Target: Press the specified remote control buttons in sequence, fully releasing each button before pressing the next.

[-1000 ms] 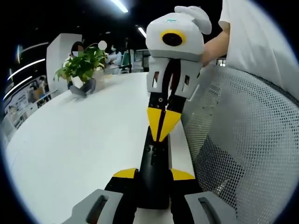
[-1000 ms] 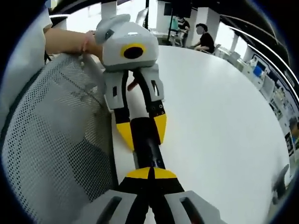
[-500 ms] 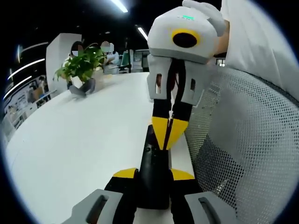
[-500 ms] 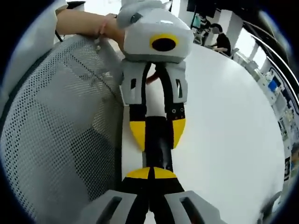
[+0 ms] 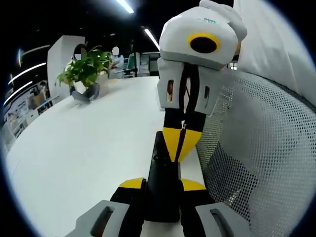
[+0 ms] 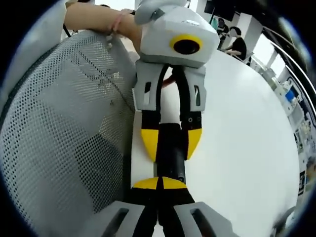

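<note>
A slim black remote (image 5: pixel 158 170) lies lengthwise between my left gripper's (image 5: pixel 162 185) yellow-tipped jaws, which are shut on its sides just above the white table. My right gripper (image 5: pixel 180 154) comes in from above, shut, its paired yellow tips down on the remote's upper face near the right edge. In the right gripper view the shut tips of the right gripper (image 6: pixel 159 183) sit on the remote (image 6: pixel 173 157), and the left gripper (image 6: pixel 172 147) clasps it from the far end. The buttons are too dark to make out.
The round white table (image 5: pixel 84 148) spreads to the left, with a potted plant (image 5: pixel 85 73) at its far side. A grey mesh chair back (image 5: pixel 256 148) stands close beside the grippers. A person's hand (image 6: pixel 123 24) holds the left gripper. People sit in the background (image 6: pixel 238 44).
My right gripper has come closer along the remote toward the left jaws, its shut tips dropping lower onto the remote. The left gripper has kept its hold.
</note>
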The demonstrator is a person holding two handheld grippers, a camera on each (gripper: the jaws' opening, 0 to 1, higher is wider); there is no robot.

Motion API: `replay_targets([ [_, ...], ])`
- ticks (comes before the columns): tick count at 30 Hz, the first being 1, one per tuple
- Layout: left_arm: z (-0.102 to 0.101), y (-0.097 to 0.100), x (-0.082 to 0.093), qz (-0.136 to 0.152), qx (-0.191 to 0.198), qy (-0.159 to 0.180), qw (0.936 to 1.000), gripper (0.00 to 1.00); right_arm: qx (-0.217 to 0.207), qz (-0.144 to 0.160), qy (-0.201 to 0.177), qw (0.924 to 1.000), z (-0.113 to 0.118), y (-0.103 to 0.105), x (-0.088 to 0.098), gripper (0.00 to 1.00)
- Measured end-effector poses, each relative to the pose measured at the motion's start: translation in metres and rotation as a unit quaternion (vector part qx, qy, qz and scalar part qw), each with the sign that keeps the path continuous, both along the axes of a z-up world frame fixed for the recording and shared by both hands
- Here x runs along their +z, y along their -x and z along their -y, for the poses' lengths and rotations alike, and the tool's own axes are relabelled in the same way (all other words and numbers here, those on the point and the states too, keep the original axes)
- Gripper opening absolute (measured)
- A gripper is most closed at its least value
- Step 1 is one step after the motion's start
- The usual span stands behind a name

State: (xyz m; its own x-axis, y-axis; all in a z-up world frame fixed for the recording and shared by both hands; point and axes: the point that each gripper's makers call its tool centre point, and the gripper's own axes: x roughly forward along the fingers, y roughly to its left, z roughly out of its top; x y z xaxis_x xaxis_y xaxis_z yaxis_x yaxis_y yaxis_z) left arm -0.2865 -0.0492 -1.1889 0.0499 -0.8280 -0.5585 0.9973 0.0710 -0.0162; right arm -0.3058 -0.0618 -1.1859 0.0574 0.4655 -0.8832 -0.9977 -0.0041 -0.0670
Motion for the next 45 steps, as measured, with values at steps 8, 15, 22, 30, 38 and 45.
replay_targets([
  [8,0.0,0.0,0.0,0.0,0.004,0.0,1.0,0.26,-0.058,0.003,-0.042,0.9974,0.003,-0.006,0.006,0.0],
  [15,0.0,-0.001,0.0,0.0,0.002,0.0,1.0,0.26,-0.072,-0.01,-0.039,0.9966,0.0,-0.014,0.006,0.0],
  [22,-0.001,-0.002,0.0,-0.001,0.002,0.0,1.0,0.25,-0.058,0.01,-0.001,0.9983,-0.001,-0.016,0.003,0.0],
  [30,0.0,-0.002,0.0,-0.001,0.003,0.001,1.0,0.25,-0.11,-0.073,-0.037,0.9905,0.0,-0.017,0.006,0.0],
  [38,0.0,-0.002,0.0,-0.002,0.002,0.003,1.0,0.25,-0.127,-0.082,-0.046,0.9874,0.0,-0.034,0.009,0.0],
  [45,0.0,-0.003,0.0,0.0,0.007,0.007,0.9999,0.25,-0.109,-0.106,0.016,0.9882,0.0,-0.033,0.001,0.0],
])
